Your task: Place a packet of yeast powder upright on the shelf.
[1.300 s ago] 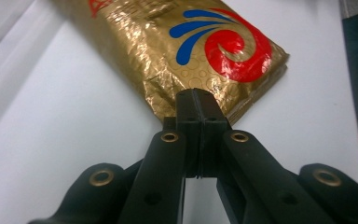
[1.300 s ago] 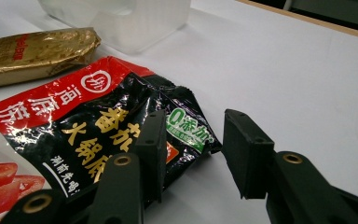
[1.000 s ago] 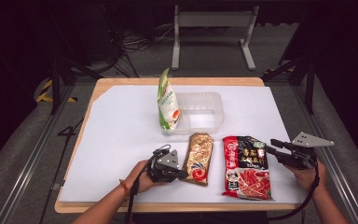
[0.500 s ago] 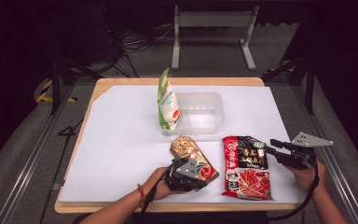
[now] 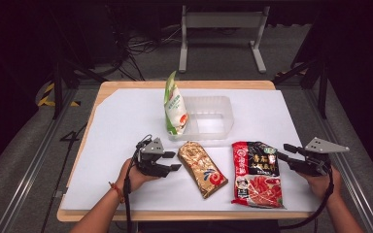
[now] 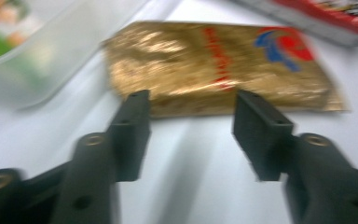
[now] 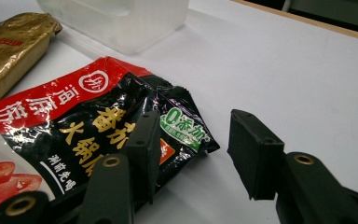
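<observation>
A gold snack packet [image 5: 203,167] [image 6: 214,65] lies slanted on the white sheet [image 5: 121,121]. My left gripper [image 5: 175,161] [image 6: 191,100] sits just left of it, open; its jaws have just been opening, with nothing between them. A red and black hotpot packet [image 5: 256,174] [image 7: 74,121] lies flat to the right. My right gripper [image 5: 284,151] [image 7: 195,119] is at its upper right corner, open, its jaws having just opened a little wider; that corner lies between them with no pad pressing on it.
A clear plastic tub [image 5: 226,116] [image 7: 121,18] stands behind the packets. A green and white packet [image 5: 175,107] stands upright against its left wall. The wooden table edge [image 5: 175,216] runs close to the person's forearms. Bare white sheet stretches left of the left gripper.
The left gripper went right onto the gold packet, then drew back left with its jaws apart. The gold packet now lies slanted, turned from its earlier upright lie. The right hand stayed put.
</observation>
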Demonstrator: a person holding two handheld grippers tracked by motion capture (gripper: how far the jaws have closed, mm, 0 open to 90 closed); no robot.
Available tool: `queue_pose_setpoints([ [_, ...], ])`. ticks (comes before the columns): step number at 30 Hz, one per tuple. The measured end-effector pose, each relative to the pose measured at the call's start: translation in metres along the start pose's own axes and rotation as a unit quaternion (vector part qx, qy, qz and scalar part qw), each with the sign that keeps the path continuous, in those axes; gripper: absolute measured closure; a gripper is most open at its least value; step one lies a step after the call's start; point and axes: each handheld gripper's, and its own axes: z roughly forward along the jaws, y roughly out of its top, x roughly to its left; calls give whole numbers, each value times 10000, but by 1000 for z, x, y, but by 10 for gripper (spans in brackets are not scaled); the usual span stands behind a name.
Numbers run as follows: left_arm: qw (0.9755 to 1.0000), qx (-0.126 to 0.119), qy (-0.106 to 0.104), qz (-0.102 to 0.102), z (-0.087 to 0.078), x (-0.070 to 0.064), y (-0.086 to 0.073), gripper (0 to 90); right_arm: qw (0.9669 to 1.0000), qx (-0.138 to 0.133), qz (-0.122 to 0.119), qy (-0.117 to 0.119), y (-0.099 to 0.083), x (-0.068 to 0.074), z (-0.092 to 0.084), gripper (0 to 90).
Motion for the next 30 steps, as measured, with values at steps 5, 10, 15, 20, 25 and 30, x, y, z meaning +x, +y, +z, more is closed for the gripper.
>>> queue_pose_setpoints([
  [5, 9988, 107, -22, -480, 10, 13, -1, 301, 10000, 36, -39, 9, 0, 0, 1, 530],
  [10, 9970, -47, -228, -742, 18, 21, 4, 277, 10000, 14, -60, -36, 0, 0, 0, 534],
  [15, 9958, -38, -473, -786, 30, 23, 10, 260, 10000, 8, -51, -51, 0, 0, 0, 530],
  [20, 9944, 52, -524, -911, 40, 23, 16, 263, 9999, -31, -60, -121, 0, 0, -2, 530],
  [25, 9897, -104, -667, -1264, 42, 26, 16, 328, 9998, -41, -34, -168, 0, 0, -3, 532],
  [30, 9887, -111, -679, -1328, 42, 27, 15, 519, 9997, -58, -16, -246, 0, -1, -4, 526],
])
